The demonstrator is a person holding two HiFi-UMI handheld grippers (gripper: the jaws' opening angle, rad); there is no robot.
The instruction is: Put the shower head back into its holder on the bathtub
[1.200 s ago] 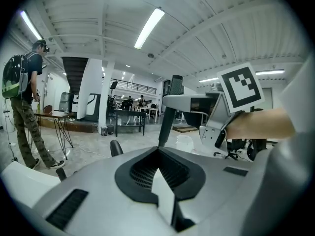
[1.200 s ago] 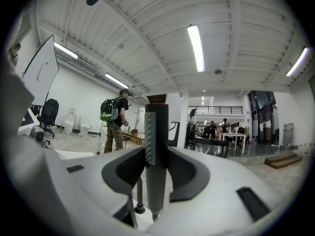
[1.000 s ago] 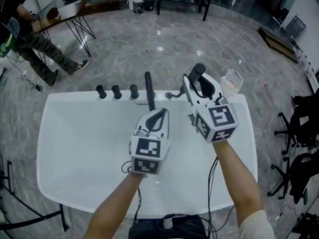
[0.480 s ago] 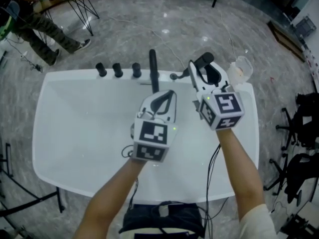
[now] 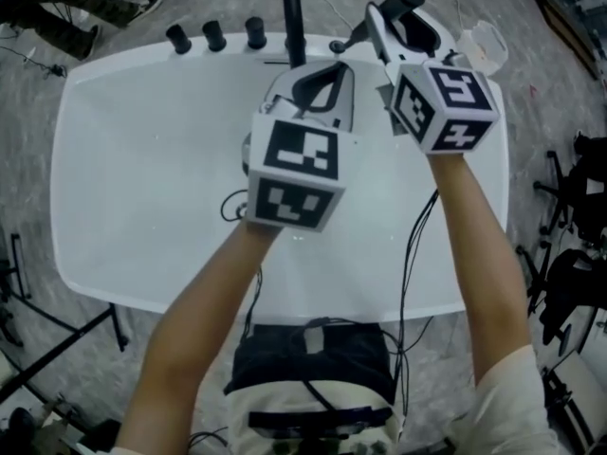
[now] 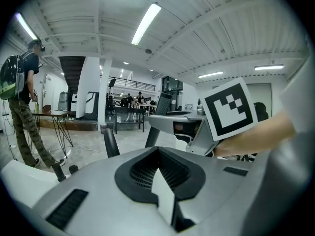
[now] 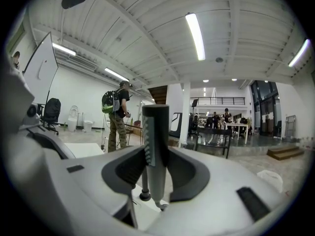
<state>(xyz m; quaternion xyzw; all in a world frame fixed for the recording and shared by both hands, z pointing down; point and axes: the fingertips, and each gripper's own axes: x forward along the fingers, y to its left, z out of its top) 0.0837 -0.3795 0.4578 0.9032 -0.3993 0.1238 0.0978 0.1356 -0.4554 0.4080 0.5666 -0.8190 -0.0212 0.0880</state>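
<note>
The shower head [image 5: 406,0] is a dark grey wand, upright over the back rim of the white bathtub [image 5: 114,74]. My right gripper [image 5: 402,19] is shut on its handle. In the right gripper view the handle [image 7: 156,146] stands between the jaws of the right gripper [image 7: 156,173], its lower end just above the rim. Beside that end, a small black round socket [image 7: 144,196] sits on the rim. My left gripper [image 5: 330,70] hovers over the tub just left of the right one. Its jaws meet at the tips with nothing between them, as the left gripper view shows [image 6: 158,154].
Three black knobs [image 5: 213,34] and a tall black spout [image 5: 294,8] stand on the back rim, left of the shower head. A clear plastic cup [image 5: 484,44] sits on the right back corner. A person [image 7: 117,117] stands beyond the tub; black chairs [image 5: 579,207] stand at the right.
My right gripper has sunk a little toward the tub's back rim, still holding the shower head. The left gripper has kept its place. The head view has tilted further down.
</note>
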